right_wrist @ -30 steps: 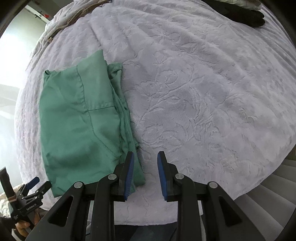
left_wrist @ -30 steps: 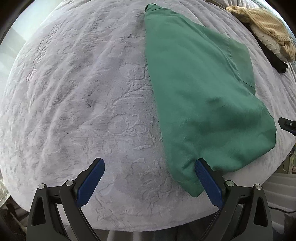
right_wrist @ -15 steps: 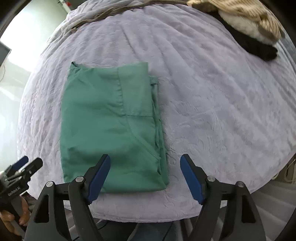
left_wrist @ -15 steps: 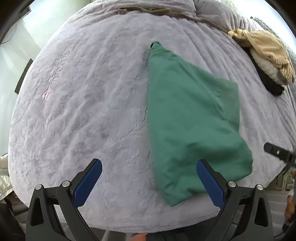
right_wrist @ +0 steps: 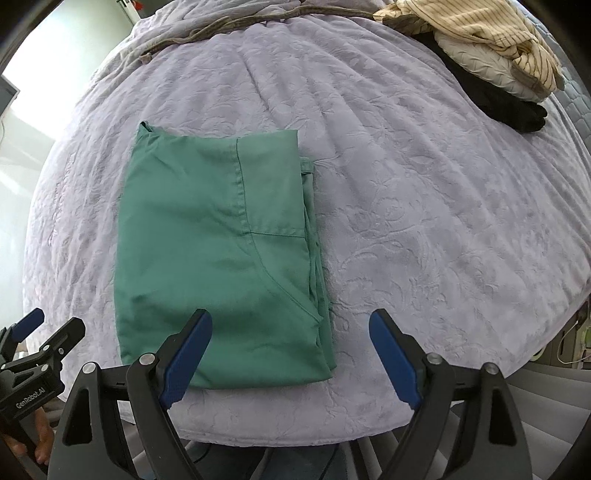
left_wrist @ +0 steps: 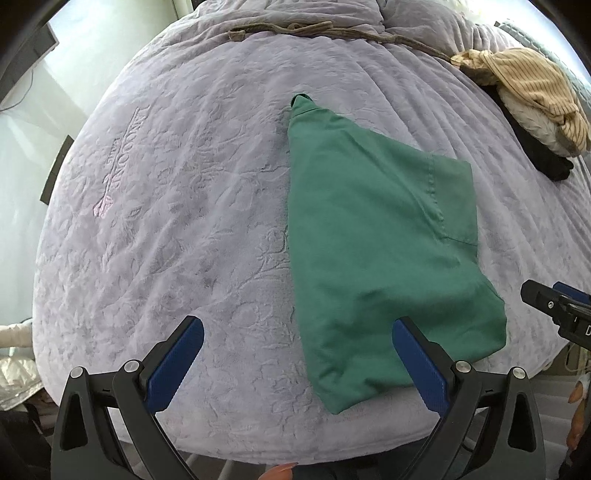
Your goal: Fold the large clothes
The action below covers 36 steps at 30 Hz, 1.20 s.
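Note:
A green garment (left_wrist: pixel 373 236) lies folded into a rectangle on the lavender bedspread (left_wrist: pixel 177 206); it also shows in the right wrist view (right_wrist: pixel 218 258). My left gripper (left_wrist: pixel 295 362) is open and empty, held above the bed's near edge, its right finger over the garment's near corner. My right gripper (right_wrist: pixel 291 354) is open and empty above the garment's near right edge. The right gripper shows at the right edge of the left wrist view (left_wrist: pixel 557 310), and the left gripper at the lower left of the right wrist view (right_wrist: pixel 33 343).
A pile of clothes, tan striped, white and black, lies at the far right of the bed (left_wrist: pixel 532 92), also in the right wrist view (right_wrist: pixel 491 51). A twisted brown cord (left_wrist: pixel 332 31) runs across the far side. The bed's near edge drops off below the grippers.
Both grippers have pulled back and up from the garment, so more of the bed shows. The right gripper went from nearly shut at the garment's edge to wide open. The garment lies still.

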Each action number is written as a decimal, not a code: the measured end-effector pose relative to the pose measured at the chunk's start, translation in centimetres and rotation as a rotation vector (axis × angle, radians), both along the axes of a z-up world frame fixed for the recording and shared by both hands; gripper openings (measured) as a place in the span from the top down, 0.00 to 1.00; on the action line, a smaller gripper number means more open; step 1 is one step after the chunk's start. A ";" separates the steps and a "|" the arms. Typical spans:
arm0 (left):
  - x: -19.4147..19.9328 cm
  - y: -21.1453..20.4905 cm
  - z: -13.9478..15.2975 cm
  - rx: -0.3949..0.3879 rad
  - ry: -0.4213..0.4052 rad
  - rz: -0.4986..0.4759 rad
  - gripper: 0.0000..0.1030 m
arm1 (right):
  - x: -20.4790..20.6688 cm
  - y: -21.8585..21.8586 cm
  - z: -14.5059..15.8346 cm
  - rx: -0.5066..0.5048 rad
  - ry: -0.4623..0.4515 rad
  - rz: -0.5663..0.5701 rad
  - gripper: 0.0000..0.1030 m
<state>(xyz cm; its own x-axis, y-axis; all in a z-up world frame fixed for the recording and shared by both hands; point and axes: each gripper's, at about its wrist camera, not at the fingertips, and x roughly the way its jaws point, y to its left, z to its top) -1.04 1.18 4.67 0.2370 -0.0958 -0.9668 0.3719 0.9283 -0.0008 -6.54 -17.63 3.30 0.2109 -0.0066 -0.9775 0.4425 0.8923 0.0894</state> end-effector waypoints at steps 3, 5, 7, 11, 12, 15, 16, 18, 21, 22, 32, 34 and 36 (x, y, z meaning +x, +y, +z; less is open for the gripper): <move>0.0 -0.1 0.0 0.002 0.001 0.001 0.01 | -0.1 0.0 0.0 0.001 -0.001 -0.003 0.14; 0.1 -0.1 0.0 0.002 0.000 -0.001 0.01 | 0.0 -0.1 -0.1 -0.001 -0.001 -0.005 0.14; 0.1 -0.1 0.0 0.002 0.000 -0.006 0.01 | -0.1 -0.1 -0.1 0.000 -0.002 -0.006 0.14; -0.1 -0.4 -0.1 0.004 0.000 -0.012 0.01 | 0.0 -0.1 -0.1 -0.001 -0.001 -0.004 0.14; -0.1 -0.5 -0.1 0.005 0.000 -0.013 0.01 | -0.1 -0.1 -0.1 -0.003 -0.001 -0.003 0.14; -0.1 -0.6 -0.1 0.006 0.001 -0.010 0.01 | -0.2 0.1 -0.1 -0.013 -0.001 -0.002 0.14; -0.1 -0.6 -0.1 0.007 0.000 -0.010 0.01 | -0.2 0.1 -0.1 -0.011 0.000 -0.004 0.14; -0.2 -0.8 -0.1 0.011 -0.004 -0.004 0.01 | -0.2 0.0 -0.1 -0.010 0.001 -0.004 0.14; -0.2 -0.8 -0.2 0.011 -0.003 -0.001 0.01 | -0.1 0.1 -0.1 -0.010 0.002 -0.001 0.14; -0.3 -0.9 -0.2 0.012 -0.003 -0.001 0.01 | -0.2 0.2 -0.1 -0.009 0.001 -0.003 0.14; -0.1 -0.6 -0.3 0.023 -0.004 -0.002 0.01 | -0.1 0.6 -0.1 -0.004 0.004 0.011 0.14; -0.2 -0.6 -0.2 0.026 -0.007 -0.001 0.01 | 0.0 0.7 -0.1 -0.001 0.005 0.015 0.14; -0.2 -0.6 -0.2 0.027 -0.007 0.000 0.01 | 0.0 0.9 -0.2 -0.001 0.006 0.021 0.14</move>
